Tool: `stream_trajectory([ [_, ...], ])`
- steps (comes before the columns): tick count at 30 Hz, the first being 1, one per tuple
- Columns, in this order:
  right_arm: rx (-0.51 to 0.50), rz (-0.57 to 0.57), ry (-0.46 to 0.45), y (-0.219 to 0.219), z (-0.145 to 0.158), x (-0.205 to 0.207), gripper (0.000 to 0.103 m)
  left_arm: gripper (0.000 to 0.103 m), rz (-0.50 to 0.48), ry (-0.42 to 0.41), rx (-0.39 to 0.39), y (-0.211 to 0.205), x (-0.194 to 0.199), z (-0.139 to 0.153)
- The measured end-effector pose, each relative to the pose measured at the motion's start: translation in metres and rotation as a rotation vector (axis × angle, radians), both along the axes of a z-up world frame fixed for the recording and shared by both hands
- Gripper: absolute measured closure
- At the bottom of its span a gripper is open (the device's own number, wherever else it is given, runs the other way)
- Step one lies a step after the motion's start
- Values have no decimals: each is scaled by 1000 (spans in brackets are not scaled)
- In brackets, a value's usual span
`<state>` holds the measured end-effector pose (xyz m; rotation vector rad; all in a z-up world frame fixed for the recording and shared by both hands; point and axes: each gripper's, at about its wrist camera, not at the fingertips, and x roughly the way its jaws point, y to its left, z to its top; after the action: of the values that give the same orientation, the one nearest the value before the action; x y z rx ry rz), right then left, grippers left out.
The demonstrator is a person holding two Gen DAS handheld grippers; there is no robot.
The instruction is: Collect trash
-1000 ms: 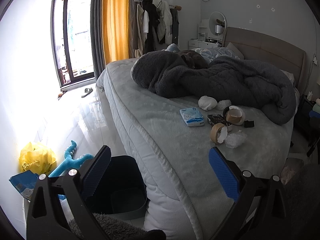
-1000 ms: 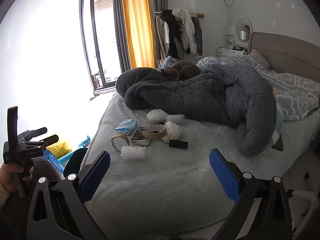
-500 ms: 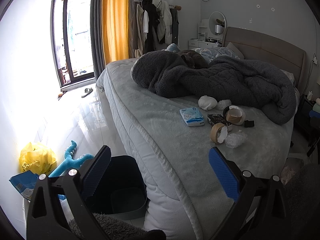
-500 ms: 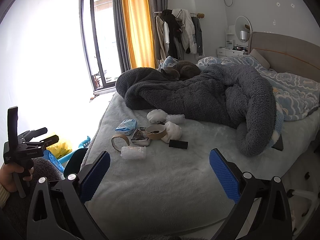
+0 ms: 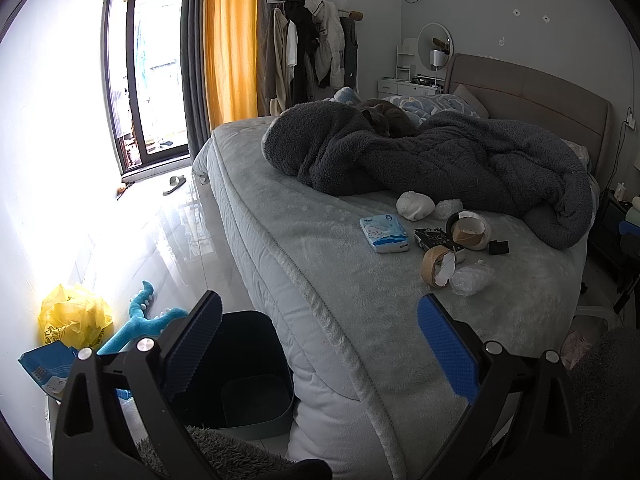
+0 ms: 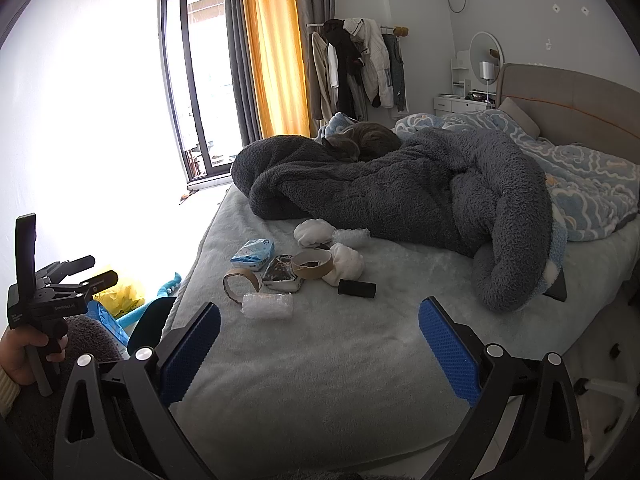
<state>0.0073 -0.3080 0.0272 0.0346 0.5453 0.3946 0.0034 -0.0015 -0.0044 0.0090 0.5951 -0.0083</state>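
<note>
Trash lies in a cluster on the grey bed: two cardboard tape rolls, a clear plastic wad, white crumpled lumps, a black-and-white packet, a blue tissue pack and a small black box. The same cluster shows in the left wrist view around a tape roll and the tissue pack. A dark bin stands on the floor beside the bed. My left gripper is open above the bed's edge. My right gripper is open over the bed, short of the trash.
A rumpled dark blanket with a grey cat on it covers the far half of the bed. On the floor lie a yellow bag, a blue plush toy and a blue packet. A hand holds the left gripper.
</note>
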Motion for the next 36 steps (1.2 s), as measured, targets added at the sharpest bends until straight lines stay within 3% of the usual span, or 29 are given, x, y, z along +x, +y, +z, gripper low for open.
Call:
stream_trajectory([
  [36,0,-2,1,1,1,1,3,3,1,7,-2,3,-1,-4],
])
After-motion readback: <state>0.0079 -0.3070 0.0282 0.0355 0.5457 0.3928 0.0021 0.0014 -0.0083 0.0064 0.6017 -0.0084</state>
